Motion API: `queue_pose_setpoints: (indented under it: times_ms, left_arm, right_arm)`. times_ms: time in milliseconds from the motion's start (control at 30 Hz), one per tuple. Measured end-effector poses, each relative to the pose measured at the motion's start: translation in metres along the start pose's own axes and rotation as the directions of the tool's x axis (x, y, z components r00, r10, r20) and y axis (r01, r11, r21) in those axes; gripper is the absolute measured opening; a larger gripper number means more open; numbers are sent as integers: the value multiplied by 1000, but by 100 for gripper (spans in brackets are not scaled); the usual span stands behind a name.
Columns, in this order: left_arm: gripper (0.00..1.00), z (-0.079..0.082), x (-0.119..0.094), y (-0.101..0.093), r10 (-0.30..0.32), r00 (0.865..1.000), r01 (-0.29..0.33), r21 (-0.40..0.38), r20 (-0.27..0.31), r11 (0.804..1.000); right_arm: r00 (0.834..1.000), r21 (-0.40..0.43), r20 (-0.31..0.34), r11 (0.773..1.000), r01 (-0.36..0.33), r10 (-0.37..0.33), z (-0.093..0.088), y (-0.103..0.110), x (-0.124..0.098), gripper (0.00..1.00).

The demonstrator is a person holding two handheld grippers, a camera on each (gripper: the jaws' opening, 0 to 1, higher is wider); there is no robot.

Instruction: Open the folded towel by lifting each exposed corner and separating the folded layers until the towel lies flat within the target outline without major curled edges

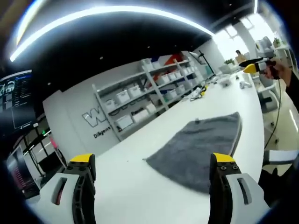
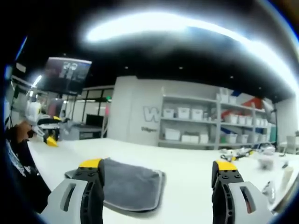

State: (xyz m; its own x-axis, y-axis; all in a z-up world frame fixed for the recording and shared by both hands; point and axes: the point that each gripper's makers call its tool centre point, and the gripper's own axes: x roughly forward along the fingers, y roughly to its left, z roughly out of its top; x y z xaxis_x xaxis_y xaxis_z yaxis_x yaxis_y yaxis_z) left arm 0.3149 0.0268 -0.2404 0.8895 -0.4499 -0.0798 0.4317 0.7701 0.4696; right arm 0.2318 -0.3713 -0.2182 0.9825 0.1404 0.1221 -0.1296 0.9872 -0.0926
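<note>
Room: a dark ceiling with a long bright light strip; a pale wall with lettering stands behind a white shelf rack (image 1: 154,88) full of white bins, which shows again in the right gripper view (image 2: 205,123). A dark screen (image 1: 17,95) hangs to one side.
Tabletop: a long white tabletop (image 1: 135,182) runs toward the shelves. Small clutter sits at its far end, too blurred to name.
Open room: bare white surface lies all round the towel, widest on the side toward the wall; in the right gripper view a broad bare stretch (image 2: 187,186) lies beside it.
Towel: the grey towel (image 1: 198,147) lies on the tabletop, still folded in layers, its near edge just beyond the left jaws. In the right gripper view the towel (image 2: 131,186) sits low, with a pale edge line and a rounded corner.
Left gripper (image 1: 152,165): jaws wide apart, holding nothing, above the tabletop, one tip over the towel's near edge.
Right gripper (image 2: 159,172): jaws wide apart, empty; one jaw tip overlaps the towel in view, contact unclear.
</note>
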Motion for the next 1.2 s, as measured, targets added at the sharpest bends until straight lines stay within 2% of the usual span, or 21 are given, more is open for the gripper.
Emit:
queue_pose_setpoints:
  times_ms: [133,300,500,733,833,933,1000,1067,1100,1200]
  left_arm:
    - [100,2,0,0,3,1000,-3,8,5,1000]
    - [100,0,4,0,2,1000,-1,35,-21,999]
    - [100,18,12,-10,0,1000,-2,58,25,998]
    - [100,23,17,-27,-39,999,37,91,20,995]
    - [100,33,21,-34,-53,999,52,149,3,987]
    - [100,42,23,-40,-76,997,77,207,-16,975]
    - [100,52,22,-41,-75,997,75,228,-7,971]
    - [100,66,20,-41,-68,997,58,230,36,971]
    - [100,68,19,-40,-67,997,56,229,40,972]
    - [100,83,18,-40,-48,997,31,280,56,959]
  right_arm:
    - [1000,6,2,1000,15,-15,0,-6,-1,95]
    - [1000,23,12,1000,1,-1,1,-4,-1,94]
    - [1000,8,8,1000,-8,8,1,-2,-3,94]
    - [1000,9,18,1000,-12,11,4,0,-9,94]
    - [999,-8,30,999,-33,33,17,-4,4,99]
    - [998,-21,18,998,-59,59,28,-10,15,99]
    - [998,-40,12,997,-68,68,35,-11,19,99]
    - [996,-68,9,994,-87,88,41,-10,23,99]
    - [996,-71,8,993,-90,91,42,-10,24,99]
    - [992,-90,6,988,-126,127,53,-8,34,99]
